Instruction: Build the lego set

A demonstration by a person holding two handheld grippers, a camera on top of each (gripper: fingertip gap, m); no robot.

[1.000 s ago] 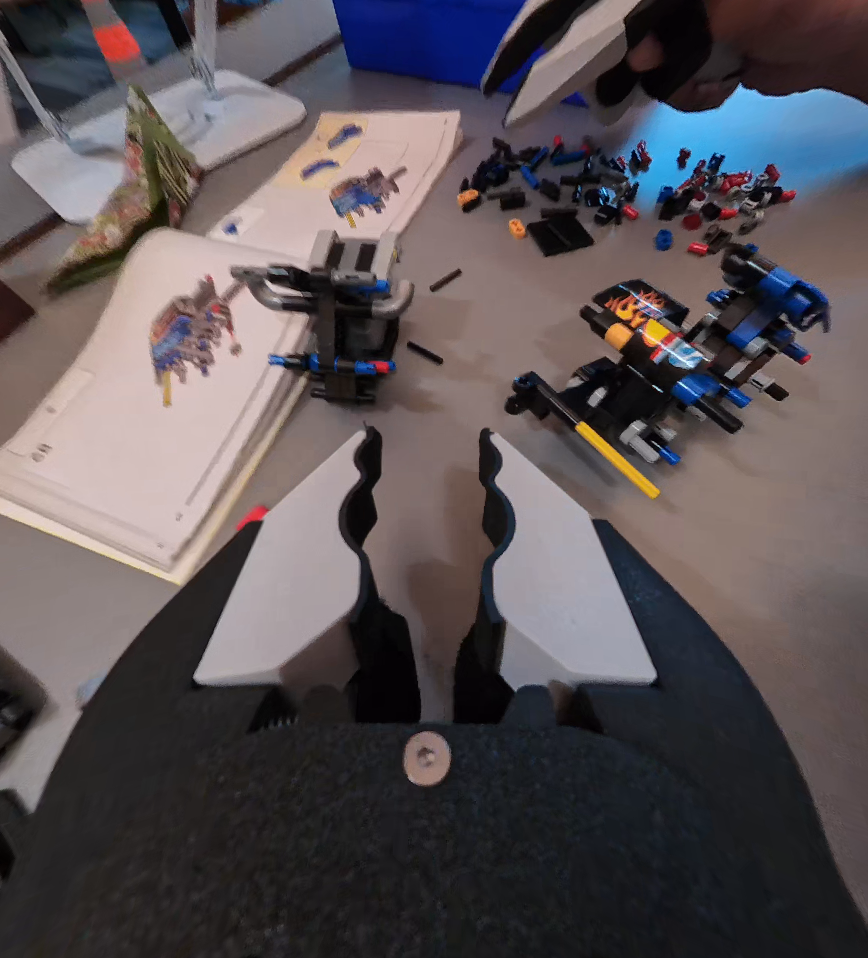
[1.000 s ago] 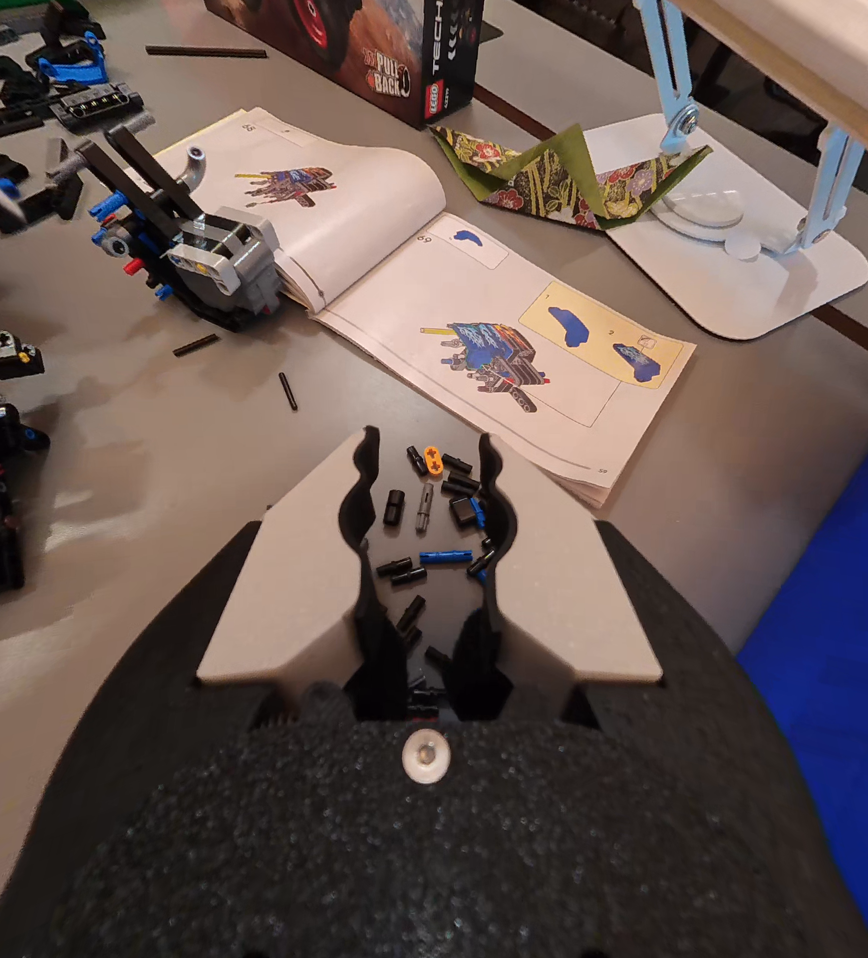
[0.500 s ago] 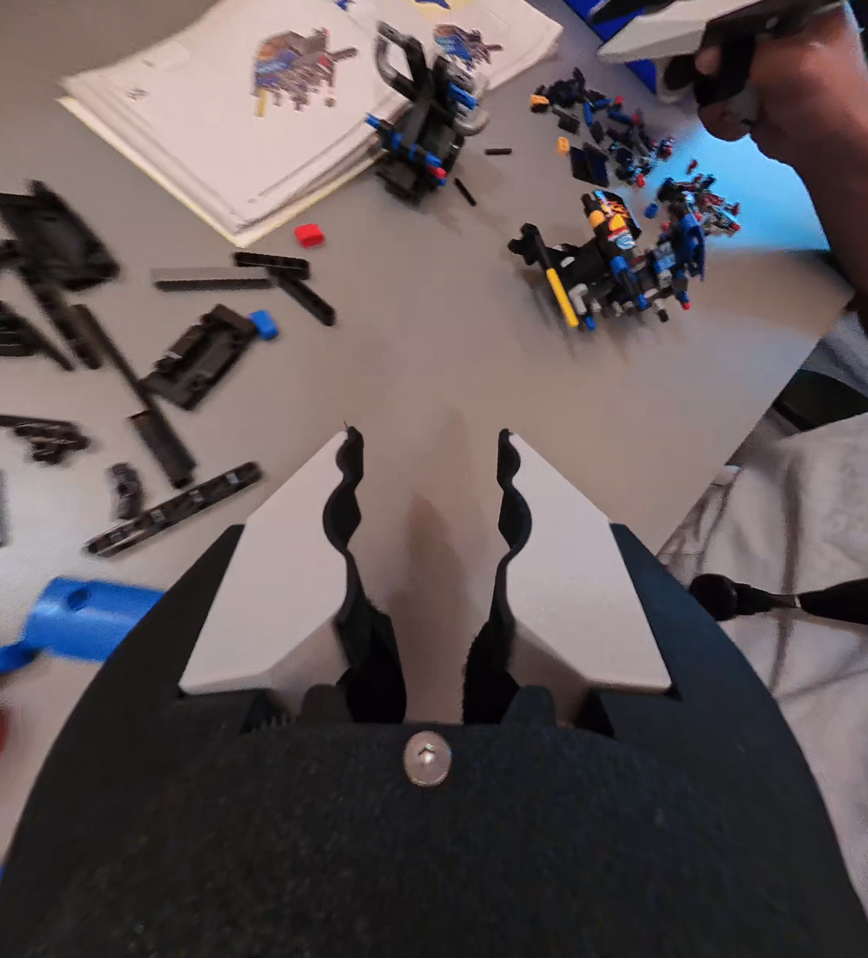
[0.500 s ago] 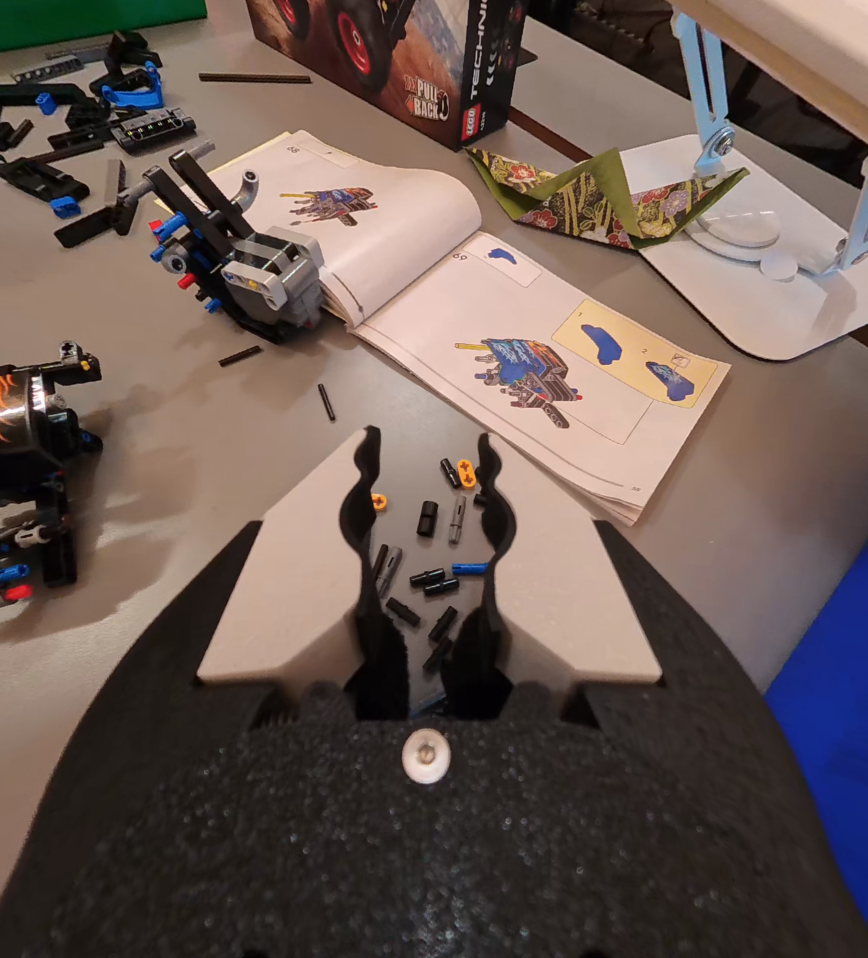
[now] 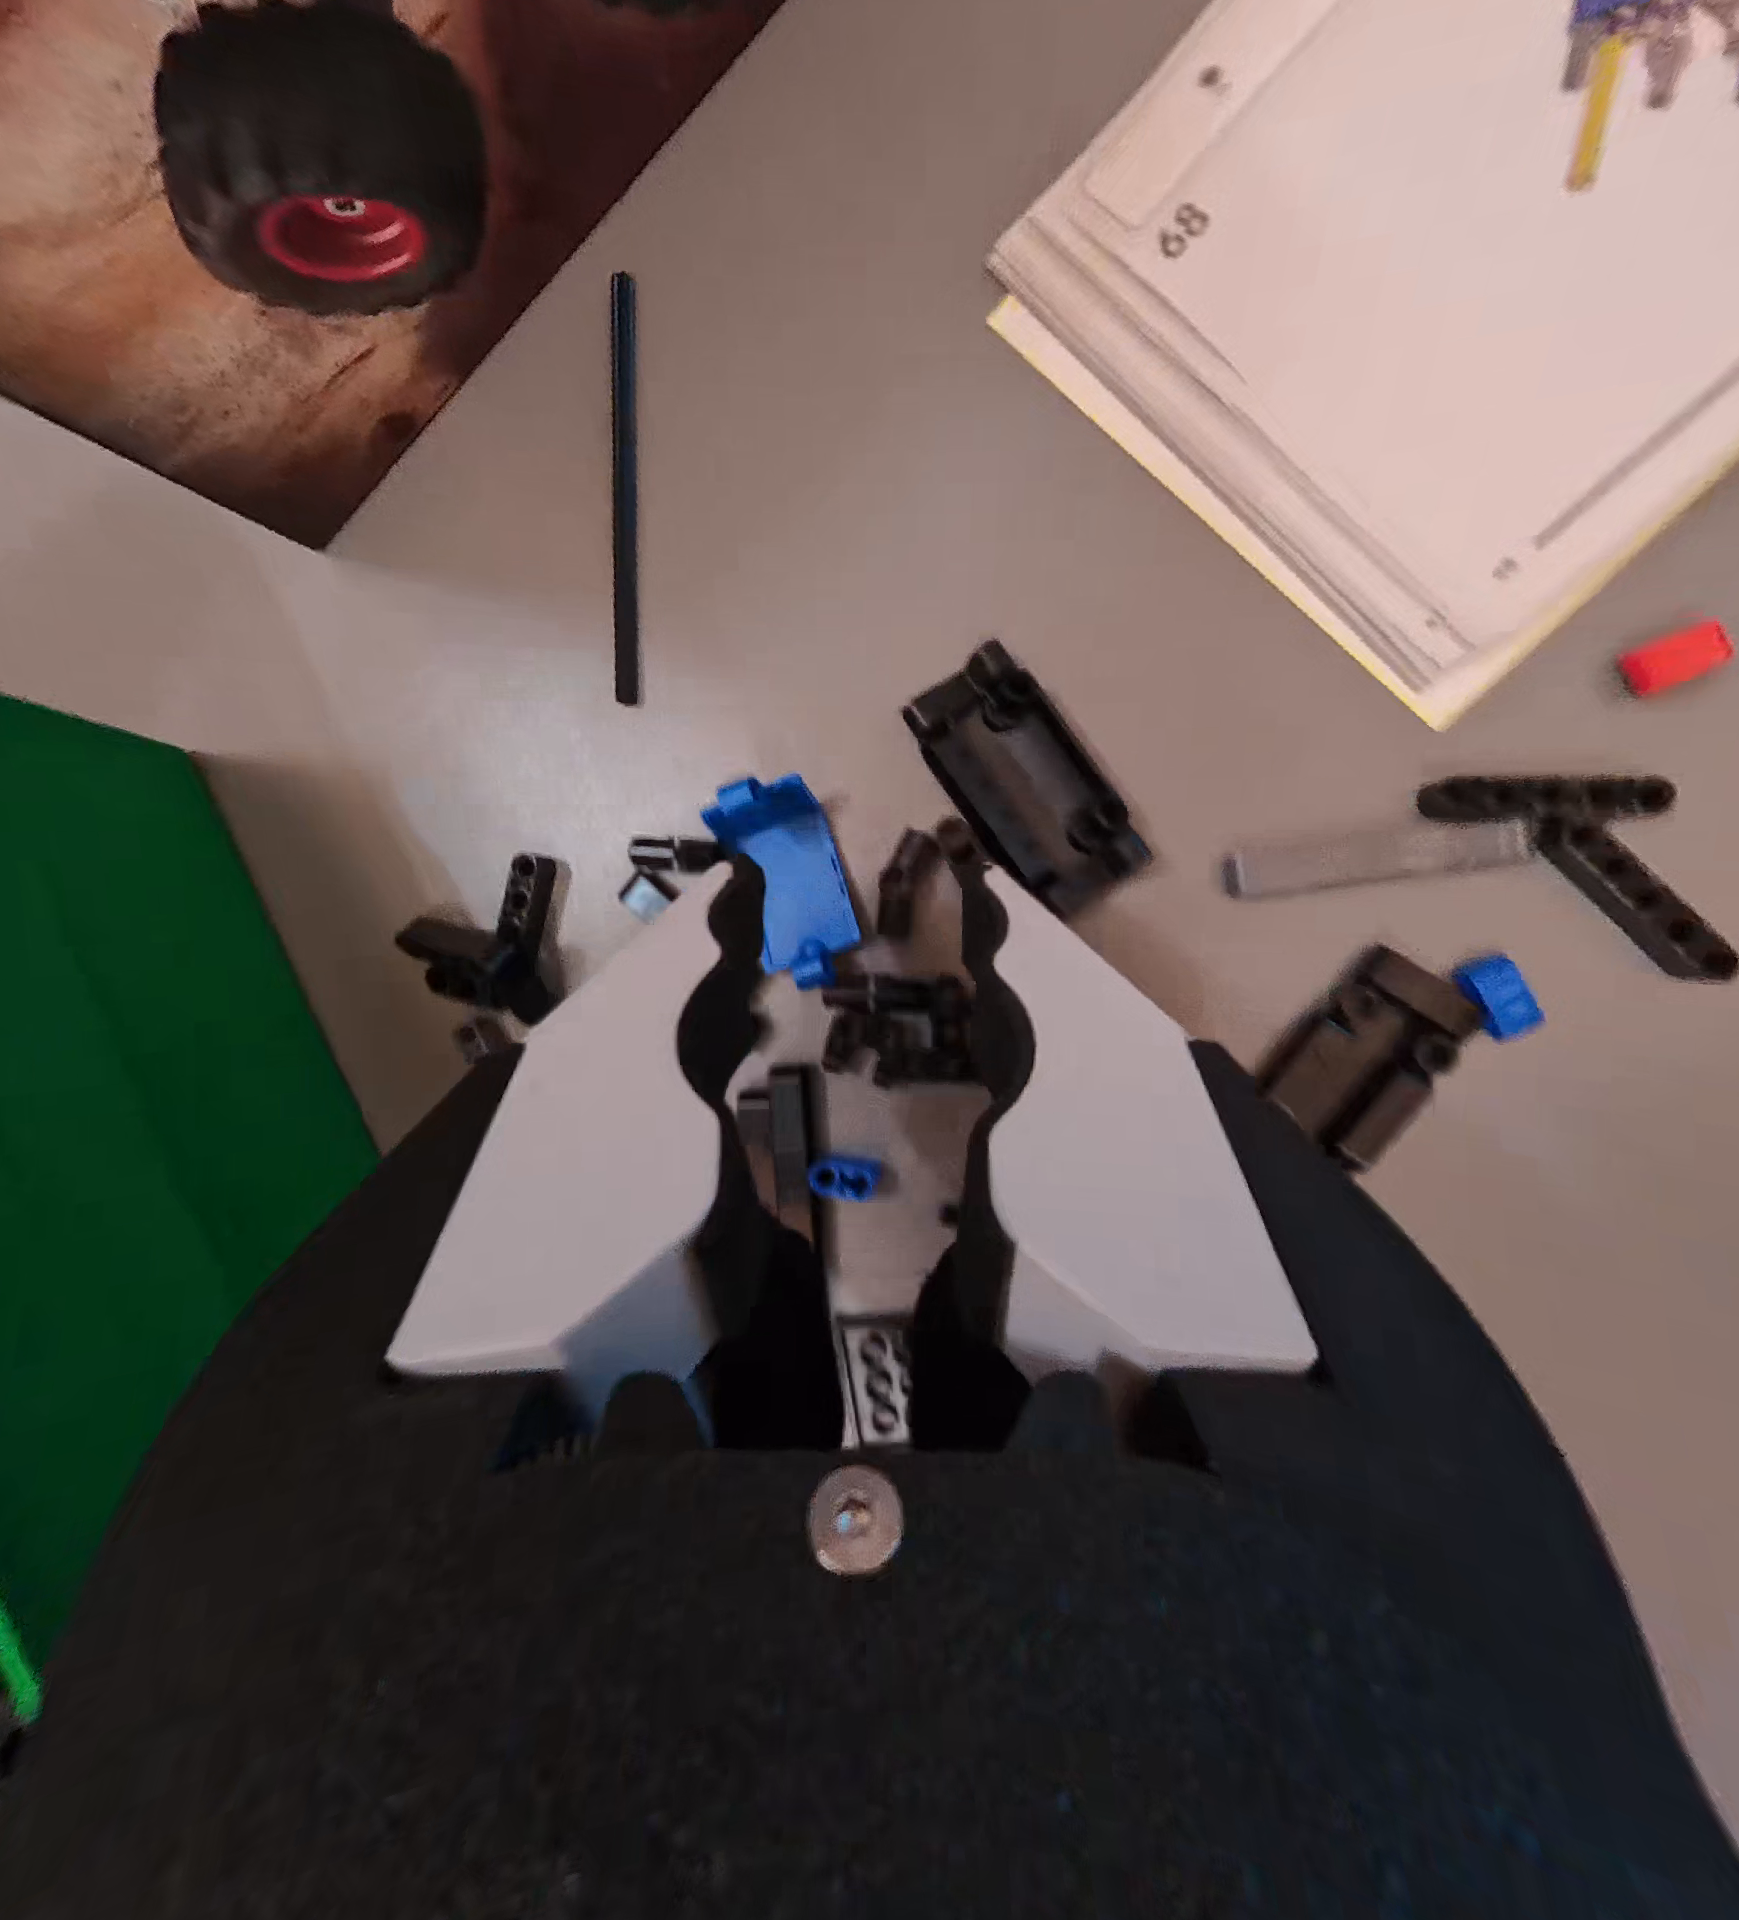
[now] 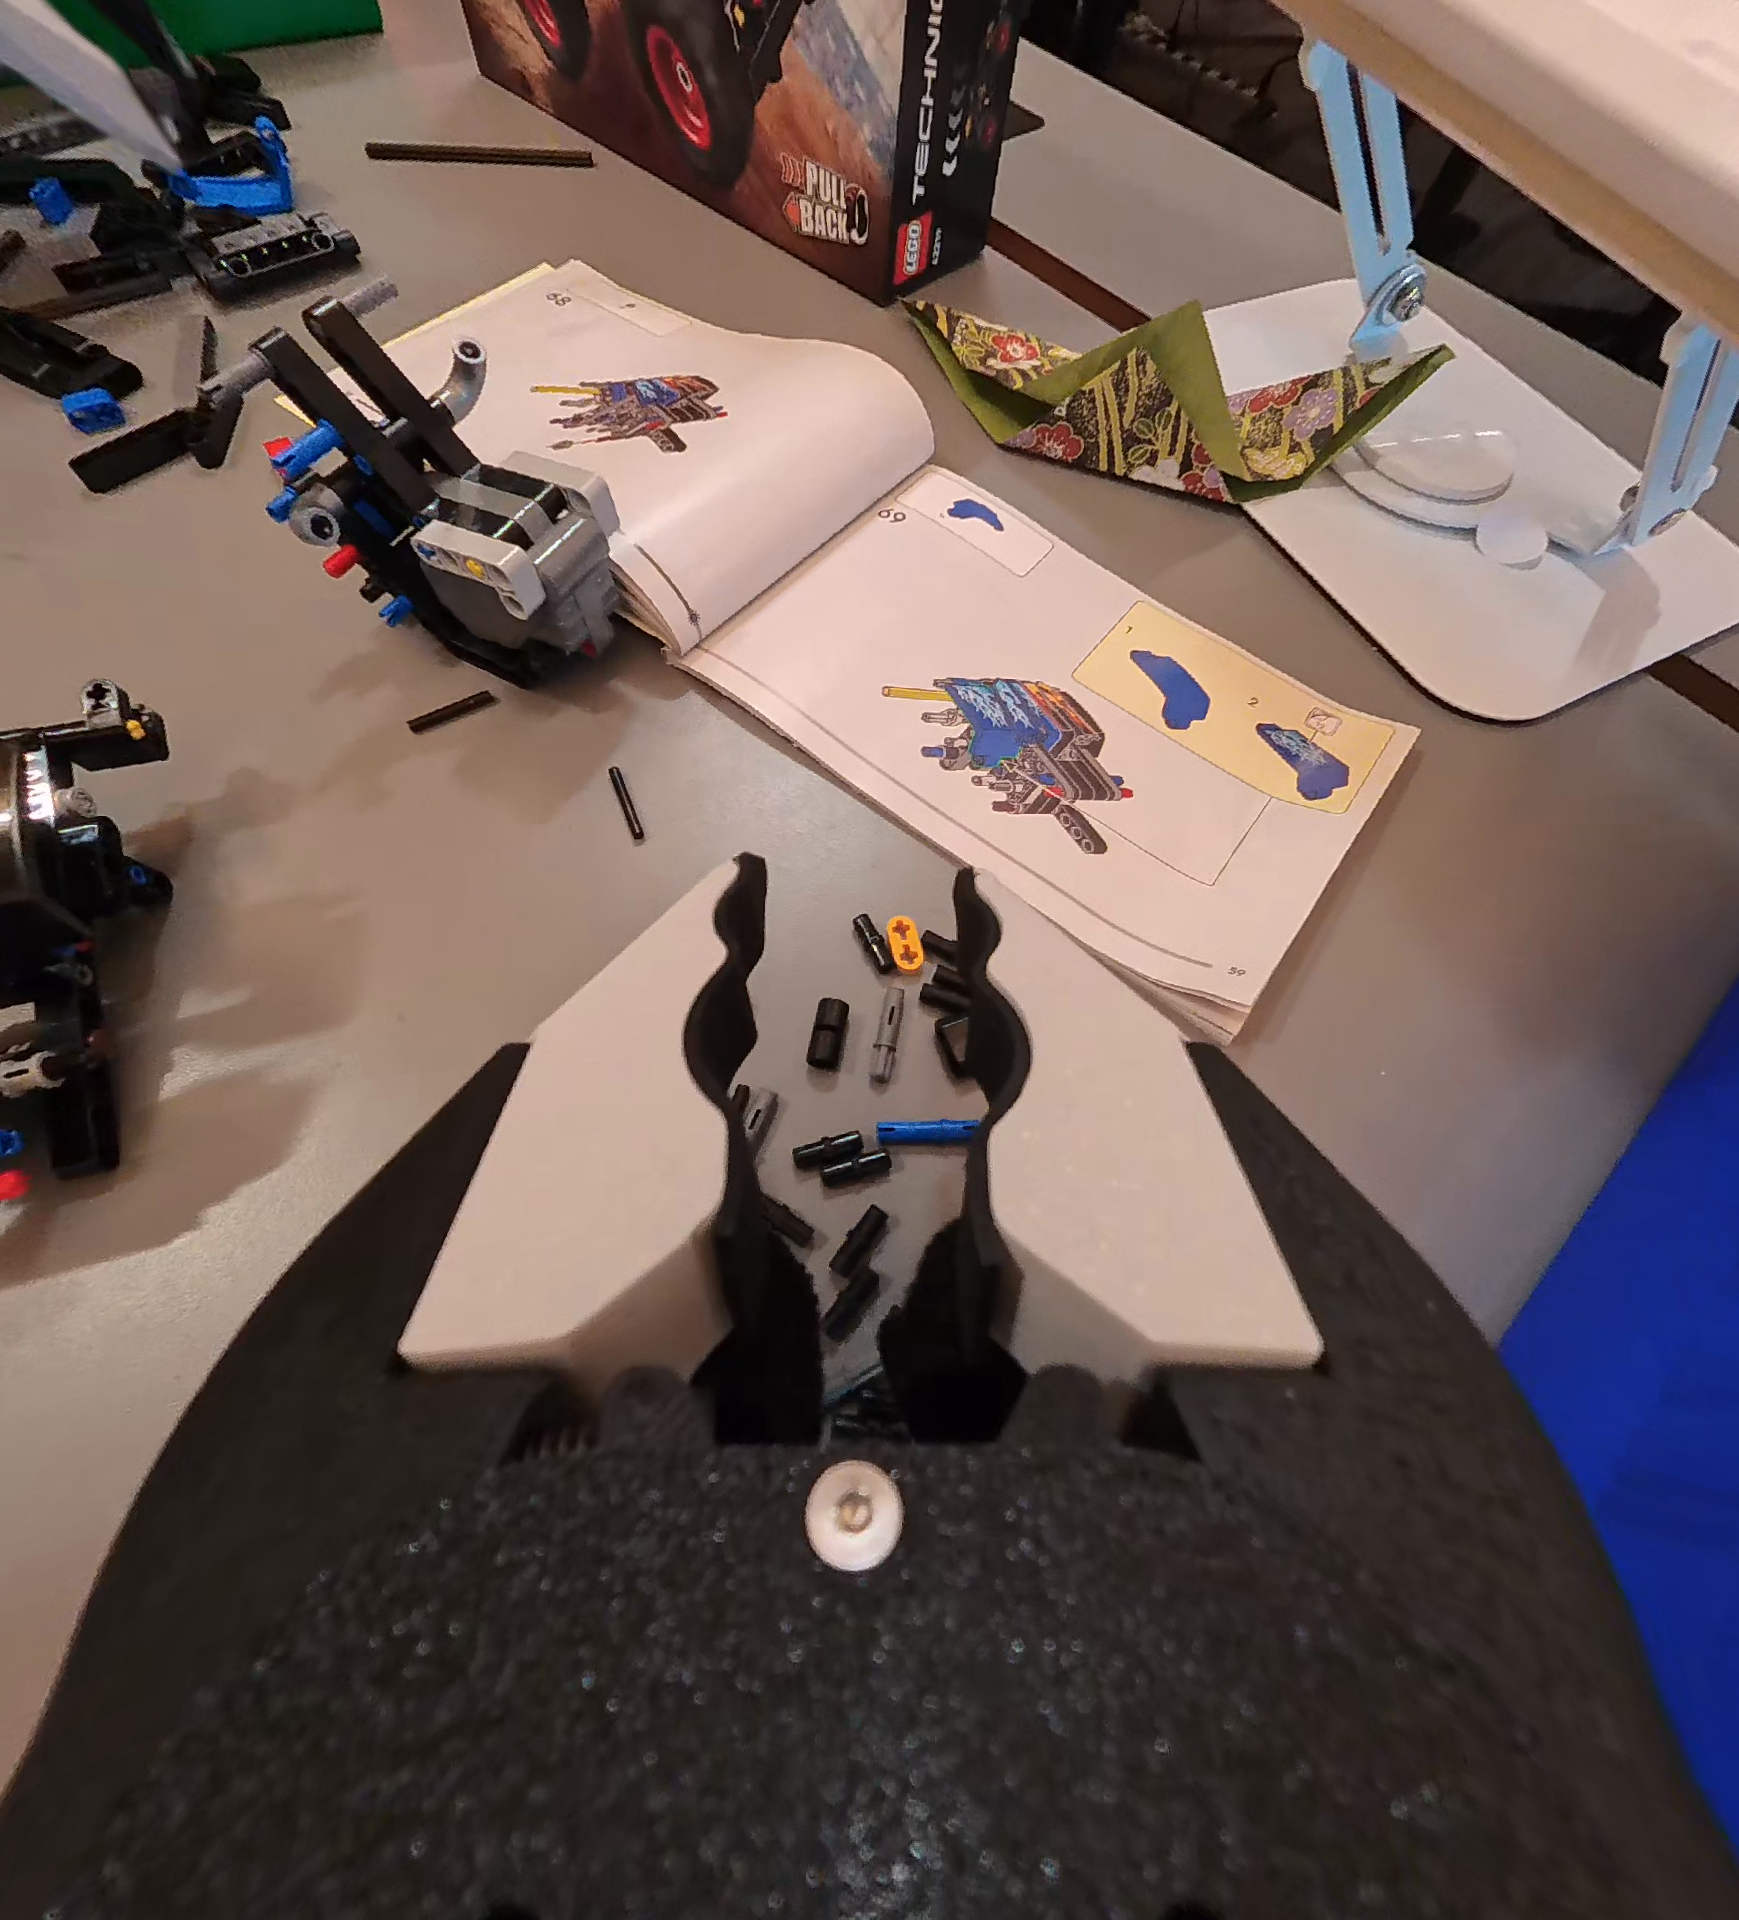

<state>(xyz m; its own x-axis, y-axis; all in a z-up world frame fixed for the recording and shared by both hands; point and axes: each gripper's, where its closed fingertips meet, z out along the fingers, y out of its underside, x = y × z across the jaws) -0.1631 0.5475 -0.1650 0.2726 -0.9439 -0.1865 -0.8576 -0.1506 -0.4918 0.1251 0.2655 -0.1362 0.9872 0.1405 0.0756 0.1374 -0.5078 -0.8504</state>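
My left gripper (image 5: 849, 894) is open and empty, low over a heap of loose parts. A blue curved panel (image 5: 787, 878) lies right at its fingertips, with small black connectors (image 5: 896, 1023) and a small blue connector (image 5: 844, 1179) between the fingers. My right gripper (image 6: 860, 883) is open and empty above small pins: black pins (image 6: 839, 1153), a blue pin (image 6: 922, 1130), a grey pin (image 6: 886, 1029) and an orange connector (image 6: 903, 940). A grey-and-black sub-assembly (image 6: 449, 520) rests against the open instruction booklet (image 6: 1000, 665). The flame-decorated chassis (image 6: 3, 935) stands at the left.
The set's box (image 6: 792, 114) stands at the back; its printed side also shows in the left wrist view (image 5: 221, 208). A long black axle (image 5: 624, 488), black beams (image 5: 1592, 862), a black panel (image 5: 1026, 774) and a red piece (image 5: 1675, 657) lie around. A patterned folded paper (image 6: 1166, 405), white stand base (image 6: 1530, 582), blue surface (image 6: 1696, 1299) and green surface (image 5: 65, 1039) border the area. Spacing between my two grippers at the tips: around 40 cm. The grey pin (image 6: 886, 1029) is about 6 cm from my right fingertips.
My left gripper has swung left and down, from near the two sub-assemblies to the loose parts beside the box. My right gripper has drawn back slightly; it stays open.
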